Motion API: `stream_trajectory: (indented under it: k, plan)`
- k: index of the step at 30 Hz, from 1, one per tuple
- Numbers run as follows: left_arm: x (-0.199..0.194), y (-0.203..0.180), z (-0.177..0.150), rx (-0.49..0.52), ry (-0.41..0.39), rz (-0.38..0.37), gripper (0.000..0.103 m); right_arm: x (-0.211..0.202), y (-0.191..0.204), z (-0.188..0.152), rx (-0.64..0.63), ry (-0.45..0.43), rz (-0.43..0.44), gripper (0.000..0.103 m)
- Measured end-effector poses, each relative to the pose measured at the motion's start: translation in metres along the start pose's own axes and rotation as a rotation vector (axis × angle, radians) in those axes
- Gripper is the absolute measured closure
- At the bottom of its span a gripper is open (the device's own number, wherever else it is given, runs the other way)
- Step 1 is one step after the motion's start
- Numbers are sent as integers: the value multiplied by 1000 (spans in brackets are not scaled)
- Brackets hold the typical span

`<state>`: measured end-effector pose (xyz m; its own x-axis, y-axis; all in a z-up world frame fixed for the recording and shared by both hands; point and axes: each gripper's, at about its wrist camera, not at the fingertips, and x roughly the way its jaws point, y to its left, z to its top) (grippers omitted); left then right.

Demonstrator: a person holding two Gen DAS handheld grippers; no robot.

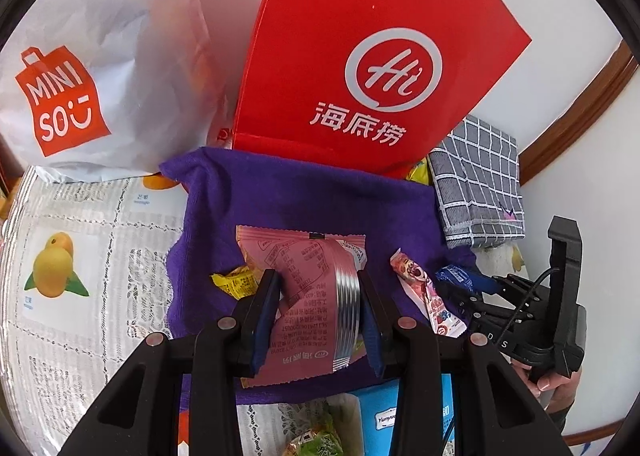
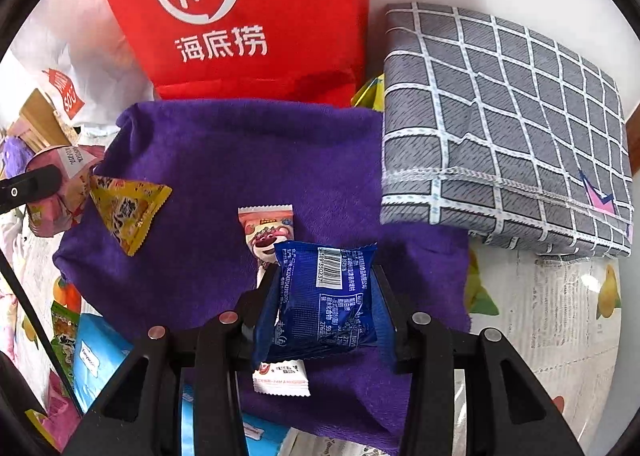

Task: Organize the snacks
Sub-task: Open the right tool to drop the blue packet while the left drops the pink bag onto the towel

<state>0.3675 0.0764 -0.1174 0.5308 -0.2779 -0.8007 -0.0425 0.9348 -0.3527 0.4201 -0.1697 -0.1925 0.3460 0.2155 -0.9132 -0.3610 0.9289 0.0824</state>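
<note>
a: both hands loaded here. the left gripper (image 1: pixel 318 316) has its jaws clamped on a crinkly pink foil snack packet (image 1: pixel 308 296), held just above the purple fleece cloth (image 1: pixel 280 196).

b: and the right gripper (image 2: pixel 324 308) is squeezed tight on a shiny blue foil snack packet (image 2: pixel 326 296), barcode facing up, also over that cloth.

a: so how far along are we? early to middle, i'd say. a yellow triangular wrapped snack (image 2: pixel 128 212) lies loose on the cloth, and so does a pink bear-print candy stick (image 2: pixel 266 232) just beyond the blue packet.

b: plus a small white sachet (image 2: pixel 282 378) right under the right gripper. three loose at least, two in hand, nothing visibly sorted.

a: where do they go? the red paper bag with the white "hi" logo (image 1: pixel 360 56) stands behind the cloth, a white minisou shopping bag (image 1: pixel 100 56) next to it. either could be the target, can't say which.

b: neither bag's inside is visible. the grey checked folded cloth (image 2: pixel 500 128) hides the table's far right corner, and something yellow peeks out between it and the red bag, too little showing to name.

a: green and blue packs at the bottom edge are cut off as well.
</note>
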Motion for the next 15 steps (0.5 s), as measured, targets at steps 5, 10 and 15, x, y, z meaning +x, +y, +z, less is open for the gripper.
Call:
stream_trajectory:
  k: [5,10,15]
  plan:
    - [8,-1,-1,-3,20,-19,67,6,6,2,-11,16,1,56]
    - [20,-3,-2,0,52,-15,66,2,11,3,-35,10,-1,54]
    - [33,-10,-4,15,80,-4,65,-12,7,7,-29,-28,11,39]
